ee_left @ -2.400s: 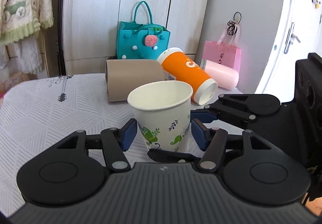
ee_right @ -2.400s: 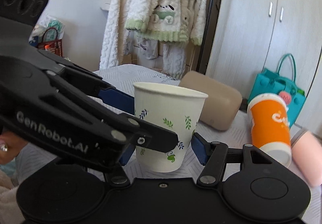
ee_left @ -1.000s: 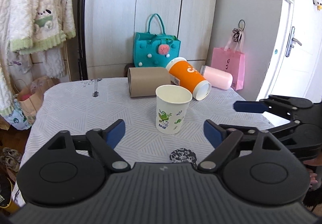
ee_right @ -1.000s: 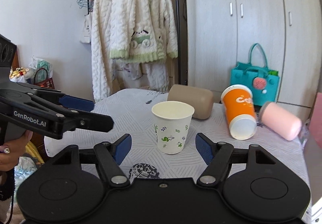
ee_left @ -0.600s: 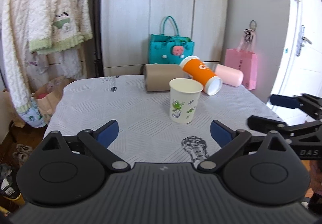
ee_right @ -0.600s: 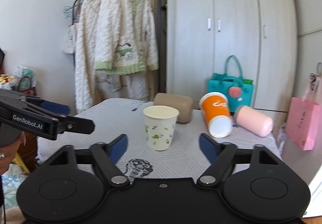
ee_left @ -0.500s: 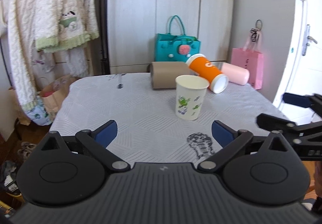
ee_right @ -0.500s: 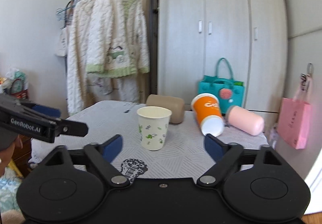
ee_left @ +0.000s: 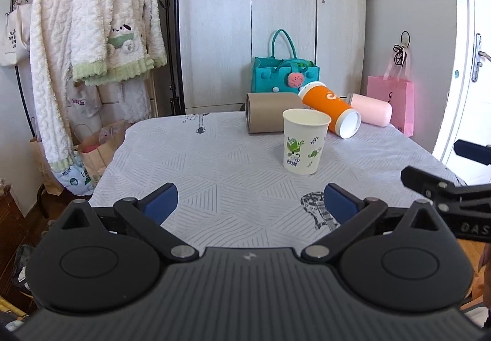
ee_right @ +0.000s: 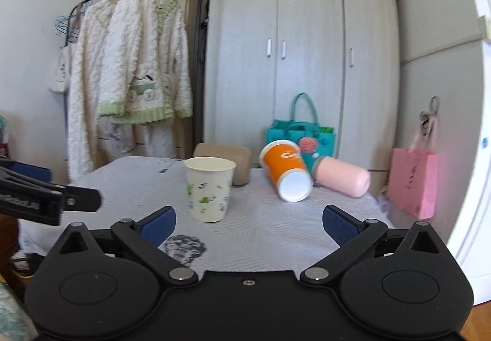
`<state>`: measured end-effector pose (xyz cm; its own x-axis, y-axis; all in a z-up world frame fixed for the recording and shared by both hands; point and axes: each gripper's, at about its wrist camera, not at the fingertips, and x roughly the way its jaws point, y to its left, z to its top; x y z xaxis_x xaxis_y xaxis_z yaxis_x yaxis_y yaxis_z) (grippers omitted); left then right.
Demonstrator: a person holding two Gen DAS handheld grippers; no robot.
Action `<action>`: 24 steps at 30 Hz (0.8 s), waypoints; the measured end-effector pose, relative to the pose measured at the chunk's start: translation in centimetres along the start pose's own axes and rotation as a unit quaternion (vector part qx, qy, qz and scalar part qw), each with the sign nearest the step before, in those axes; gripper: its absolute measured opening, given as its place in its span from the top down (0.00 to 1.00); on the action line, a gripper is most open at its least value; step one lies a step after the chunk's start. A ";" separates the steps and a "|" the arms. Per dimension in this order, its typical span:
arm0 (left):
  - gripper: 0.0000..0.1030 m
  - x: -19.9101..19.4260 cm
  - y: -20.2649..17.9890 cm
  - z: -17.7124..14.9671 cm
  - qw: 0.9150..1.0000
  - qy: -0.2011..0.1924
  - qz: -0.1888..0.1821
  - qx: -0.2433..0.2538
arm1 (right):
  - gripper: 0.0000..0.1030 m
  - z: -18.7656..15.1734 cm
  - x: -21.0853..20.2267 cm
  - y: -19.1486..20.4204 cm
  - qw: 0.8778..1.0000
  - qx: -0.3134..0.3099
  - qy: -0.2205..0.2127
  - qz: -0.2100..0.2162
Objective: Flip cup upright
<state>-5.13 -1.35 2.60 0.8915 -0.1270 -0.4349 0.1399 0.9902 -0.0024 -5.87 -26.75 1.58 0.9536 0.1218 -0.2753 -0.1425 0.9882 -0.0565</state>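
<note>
A white paper cup with green leaf print [ee_left: 303,144] stands upright, mouth up, on the grey patterned tablecloth [ee_left: 233,169]; it also shows in the right wrist view [ee_right: 209,188]. My left gripper [ee_left: 250,203] is open and empty, well back from the cup near the table's front edge. My right gripper [ee_right: 249,222] is open and empty, also back from the cup. Each gripper shows at the edge of the other's view.
Behind the cup lie a brown cylinder [ee_left: 270,120], an orange cup [ee_left: 330,114] and a pink tumbler [ee_left: 371,109], all on their sides. A teal bag [ee_left: 285,77] and a pink bag [ee_left: 391,105] stand behind the table. Clothes hang at left.
Both grippers have opened and pulled back away from the cup, which stays upright on the table. The cup now looks smaller and farther in both views.
</note>
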 end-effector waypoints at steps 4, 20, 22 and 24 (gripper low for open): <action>0.00 0.1 0.4 -0.6 1.000 0.001 -0.003 -0.012 | 0.00 -0.4 0.5 -0.3 1.000 0.010 0.009 -0.015; 0.00 1.7 0.8 -1.8 0.999 0.022 -0.002 -0.026 | 0.00 -0.8 0.7 -0.4 0.999 0.017 0.024 -0.042; 0.00 1.7 0.8 -1.9 0.999 0.013 -0.006 -0.031 | 0.00 -0.8 0.7 -0.4 0.999 0.017 0.023 -0.043; 0.00 1.6 0.8 -2.0 0.999 0.006 -0.012 -0.037 | 0.00 -0.8 0.8 -0.3 0.999 0.016 0.023 -0.044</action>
<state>-4.47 -0.67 0.16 0.8834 -0.1501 -0.4439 0.1279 0.9886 -0.0799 -5.31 -26.99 0.62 0.9489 0.0313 -0.3140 -0.0501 0.9974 -0.0519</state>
